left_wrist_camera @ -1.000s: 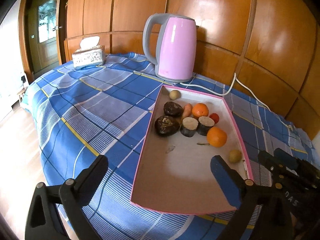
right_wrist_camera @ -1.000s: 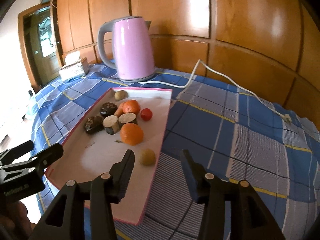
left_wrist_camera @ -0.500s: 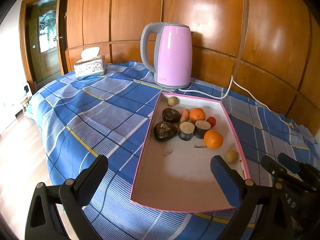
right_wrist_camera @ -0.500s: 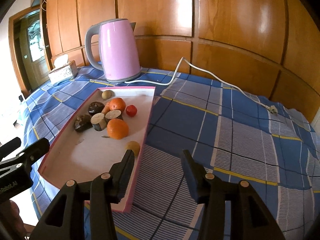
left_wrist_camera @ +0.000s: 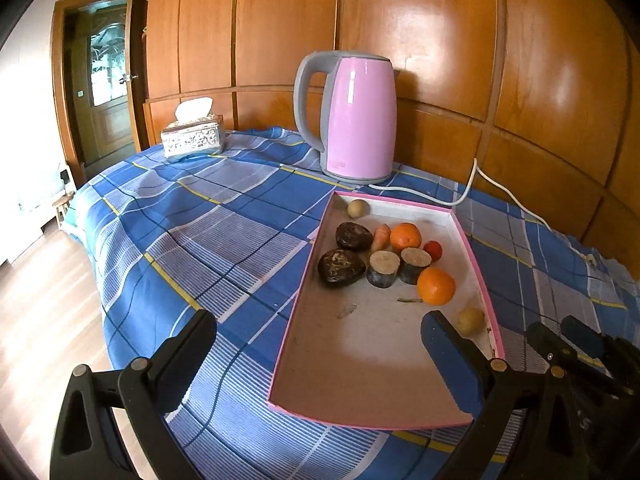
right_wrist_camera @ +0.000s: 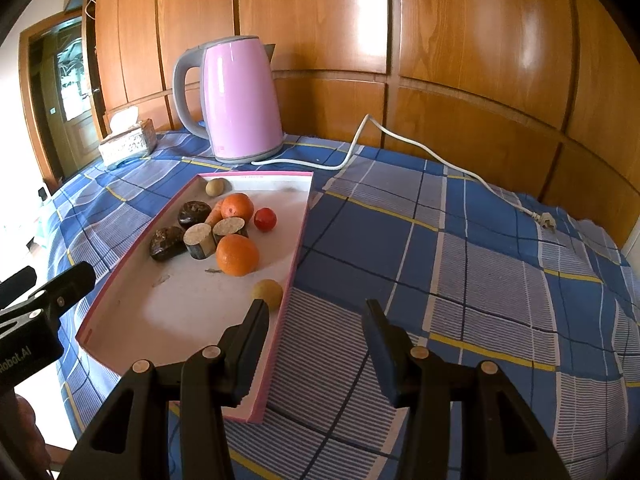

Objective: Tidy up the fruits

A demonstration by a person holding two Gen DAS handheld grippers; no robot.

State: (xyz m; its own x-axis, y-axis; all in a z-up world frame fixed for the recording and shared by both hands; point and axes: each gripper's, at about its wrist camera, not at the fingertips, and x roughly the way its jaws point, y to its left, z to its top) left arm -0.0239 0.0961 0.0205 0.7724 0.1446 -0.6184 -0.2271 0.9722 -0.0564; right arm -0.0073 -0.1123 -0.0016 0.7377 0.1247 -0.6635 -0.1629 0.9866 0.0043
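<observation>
A pink-rimmed tray [left_wrist_camera: 476, 256] [right_wrist_camera: 298, 240] lies on the blue checked cloth. It holds two oranges [left_wrist_camera: 436, 286] [right_wrist_camera: 237, 255], a small red fruit [right_wrist_camera: 265, 219], a carrot [left_wrist_camera: 381, 237], two dark fruits [left_wrist_camera: 341, 268], two cut stubs [right_wrist_camera: 199, 239] and two small tan round fruits [left_wrist_camera: 471, 320] [right_wrist_camera: 267, 293]. My left gripper [left_wrist_camera: 316, 340] is open and empty above the tray's near end. My right gripper [right_wrist_camera: 316, 320] is open and empty over the tray's near right edge, close to a tan fruit.
A pink electric kettle [left_wrist_camera: 354, 128] [right_wrist_camera: 236, 100] stands behind the tray, its white cord [right_wrist_camera: 400, 140] trailing right across the cloth. A tissue box [left_wrist_camera: 192, 138] sits at the far left. A wooden wall is behind. The table edge drops to the floor at left.
Both grippers have drawn back and up from the tray, so the fruits look farther away. Both stayed open. No fruit has moved.
</observation>
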